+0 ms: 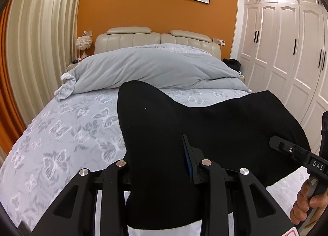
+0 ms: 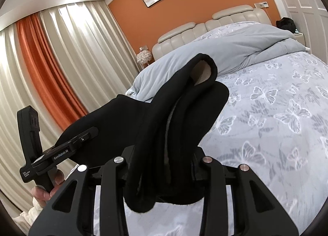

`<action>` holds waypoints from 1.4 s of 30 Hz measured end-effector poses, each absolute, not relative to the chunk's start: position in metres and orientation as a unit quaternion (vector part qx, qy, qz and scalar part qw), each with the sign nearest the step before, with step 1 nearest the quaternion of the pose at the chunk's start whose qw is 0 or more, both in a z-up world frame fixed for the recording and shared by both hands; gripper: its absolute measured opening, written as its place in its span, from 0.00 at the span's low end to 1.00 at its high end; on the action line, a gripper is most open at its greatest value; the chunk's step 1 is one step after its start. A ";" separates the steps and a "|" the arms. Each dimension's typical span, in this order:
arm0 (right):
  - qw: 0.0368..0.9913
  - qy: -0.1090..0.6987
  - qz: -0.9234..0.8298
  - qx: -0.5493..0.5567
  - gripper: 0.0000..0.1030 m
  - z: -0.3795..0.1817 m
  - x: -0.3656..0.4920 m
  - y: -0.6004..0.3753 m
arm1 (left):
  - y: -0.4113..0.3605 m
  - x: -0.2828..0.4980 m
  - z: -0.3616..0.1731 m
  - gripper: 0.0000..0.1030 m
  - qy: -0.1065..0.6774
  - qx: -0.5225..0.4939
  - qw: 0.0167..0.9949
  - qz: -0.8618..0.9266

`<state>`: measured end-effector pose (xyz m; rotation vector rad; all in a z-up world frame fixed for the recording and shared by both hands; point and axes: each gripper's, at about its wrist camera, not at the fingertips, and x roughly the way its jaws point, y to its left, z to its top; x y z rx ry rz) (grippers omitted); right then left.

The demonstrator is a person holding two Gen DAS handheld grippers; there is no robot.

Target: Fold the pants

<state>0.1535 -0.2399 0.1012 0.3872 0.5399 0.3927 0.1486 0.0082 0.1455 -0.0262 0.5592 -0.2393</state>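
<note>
Your left gripper [image 1: 164, 166] is pinched on the black pants [image 1: 205, 117], the cloth bunched between its fingers and rising in a hump in front of the lens. Your right gripper [image 2: 164, 164] is pinched on the same pants [image 2: 180, 117] as well, gripping several thick folded layers (a hem opening shows pale lining at the top). The garment hangs between the two grippers, lifted above the bed [image 1: 61, 129] with its butterfly-print sheet. From the left wrist view you can see the right gripper's finger [image 1: 287, 148] reaching into the cloth from the right edge. A rumpled grey duvet [image 1: 155, 68] lies across the head of the bed, well apart from the pants.
</note>
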 end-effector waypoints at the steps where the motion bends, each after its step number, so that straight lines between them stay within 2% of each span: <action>1: 0.927 0.264 0.188 0.189 0.33 0.096 0.163 -0.242 | 0.007 0.159 0.141 0.29 0.274 -0.011 0.955 -0.117; 11: 0.917 0.303 0.171 0.195 0.33 0.031 0.229 -0.252 | -0.001 0.238 0.074 0.29 0.302 -0.013 0.947 -0.106; 22: 0.897 0.368 0.164 0.183 0.34 -0.056 0.270 -0.258 | 0.000 0.278 -0.010 0.30 0.351 -0.015 0.932 -0.093; 25: 0.880 0.418 0.148 0.172 0.45 -0.089 0.279 -0.261 | 0.005 0.288 -0.049 0.37 0.392 -0.018 0.916 -0.082; 27: 0.872 0.433 0.141 0.182 0.58 -0.101 0.279 -0.271 | 0.012 0.289 -0.067 0.47 0.413 -0.027 0.907 -0.077; 29: 0.882 0.419 0.100 0.190 0.64 -0.090 0.270 -0.286 | 0.027 0.283 -0.069 0.50 0.414 -0.049 0.906 -0.076; 31: 0.910 0.374 0.056 0.171 0.64 -0.061 0.257 -0.293 | 0.043 0.273 -0.047 0.50 0.387 -0.068 0.919 -0.042; 32: 0.924 0.343 0.053 0.163 0.65 -0.043 0.251 -0.293 | 0.049 0.269 -0.032 0.54 0.371 -0.074 0.925 -0.030; 33: 0.931 0.322 0.068 0.158 0.55 -0.029 0.248 -0.290 | 0.054 0.265 -0.011 0.61 0.347 -0.088 0.933 -0.030; 35: 0.933 0.318 0.101 0.135 0.44 -0.009 0.257 -0.270 | 0.056 0.263 0.015 0.72 0.314 -0.107 0.943 -0.022; 37: 0.925 0.340 0.130 0.112 0.35 -0.010 0.278 -0.243 | 0.043 0.279 0.026 0.75 0.320 -0.115 0.940 -0.038; 41: 0.915 0.381 0.094 0.092 0.33 -0.050 0.322 -0.231 | 0.009 0.328 -0.008 0.75 0.396 -0.102 0.910 -0.061; 42: 0.910 0.399 0.070 0.091 0.30 -0.068 0.335 -0.237 | 0.004 0.342 -0.026 0.75 0.415 -0.091 0.904 -0.047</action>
